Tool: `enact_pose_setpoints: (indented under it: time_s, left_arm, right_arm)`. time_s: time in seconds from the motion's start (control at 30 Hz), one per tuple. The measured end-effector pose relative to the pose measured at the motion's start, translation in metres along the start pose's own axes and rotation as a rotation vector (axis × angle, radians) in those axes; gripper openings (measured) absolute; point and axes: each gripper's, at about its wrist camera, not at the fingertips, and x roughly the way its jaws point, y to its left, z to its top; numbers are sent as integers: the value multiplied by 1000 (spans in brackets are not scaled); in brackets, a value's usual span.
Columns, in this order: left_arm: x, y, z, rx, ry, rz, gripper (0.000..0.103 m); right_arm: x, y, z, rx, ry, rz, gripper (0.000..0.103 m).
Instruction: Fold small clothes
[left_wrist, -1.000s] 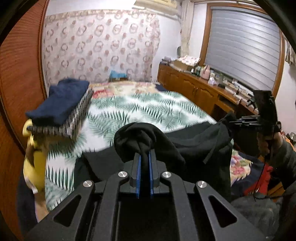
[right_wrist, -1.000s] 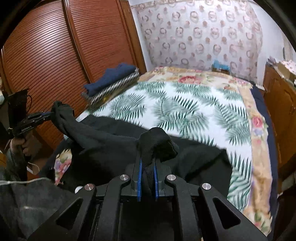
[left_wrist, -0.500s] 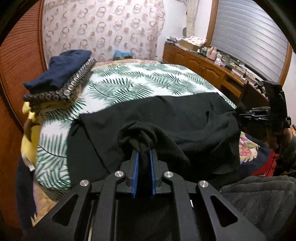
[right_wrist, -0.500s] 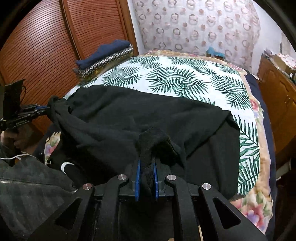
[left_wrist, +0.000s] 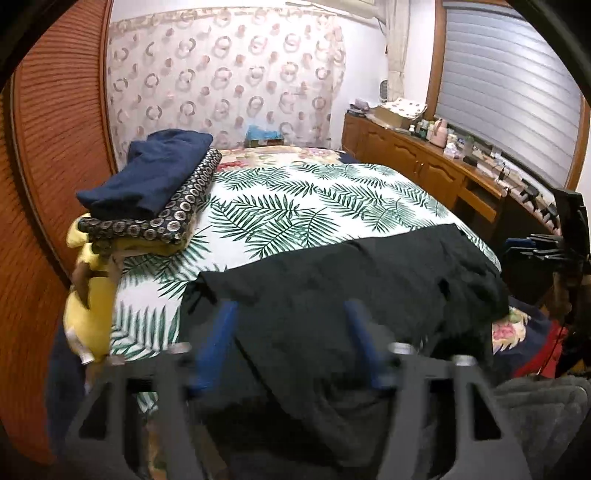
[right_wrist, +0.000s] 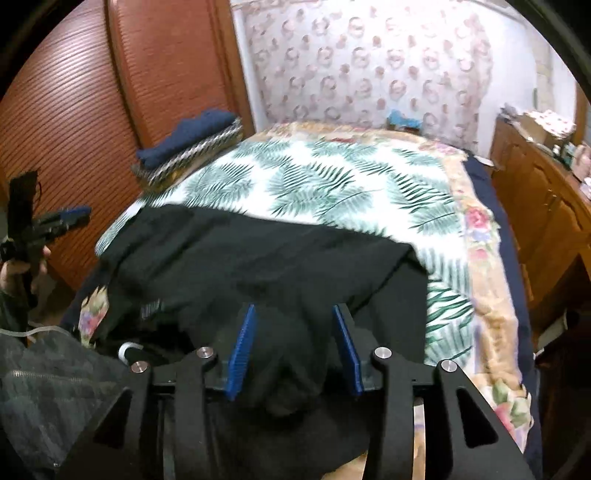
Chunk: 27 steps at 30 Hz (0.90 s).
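Black garment (left_wrist: 354, 291) spread flat across near end of bed (left_wrist: 310, 195), on palm-leaf sheet; near edge draped over bed end toward both tools. Left gripper (left_wrist: 291, 332): blue pads (left_wrist: 218, 343) wide apart, jaws just been opening, cloth lying between and below them, not pinched; released. Right gripper (right_wrist: 295, 347): jaws just been opening, pads parted, bunched fold of garment sitting loose between them, pads not pressing on it. Both tools angled downward at near hem, side by side. In left wrist view, right tool at 3 o'clock beyond garment corner; in right wrist view, left tool and hand (right_wrist: 18, 269) at 9 o'clock. Stack of folded clothes (left_wrist: 151, 192) at 10 o'clock, well apart from garment.
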Motion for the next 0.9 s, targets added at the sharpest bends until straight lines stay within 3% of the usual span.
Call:
enact_pose_setpoints:
  time_s: [0.13, 0.4, 0.57, 0.67, 0.73, 0.9]
  left_arm:
    - [41, 20, 4, -17, 71, 37, 78]
    - [86, 47, 15, -29, 99, 125, 78]
    - [105, 61, 21, -23, 115, 165, 78]
    - [117, 70, 23, -44, 141, 151, 72]
    - [123, 76, 23, -61, 158, 121, 67]
    - [130, 80, 17, -75, 183, 109, 65]
  right_arm:
    - [11, -14, 5, 30, -14, -31, 45]
    - [78, -48, 21, 108, -33, -111, 46]
    - [114, -54, 31, 127, 0, -134, 46]
    - [130, -54, 33, 121, 28, -153, 47]
    - [132, -54, 34, 110, 8, -140, 53]
    - [131, -44, 28, 75, -25, -145, 61]
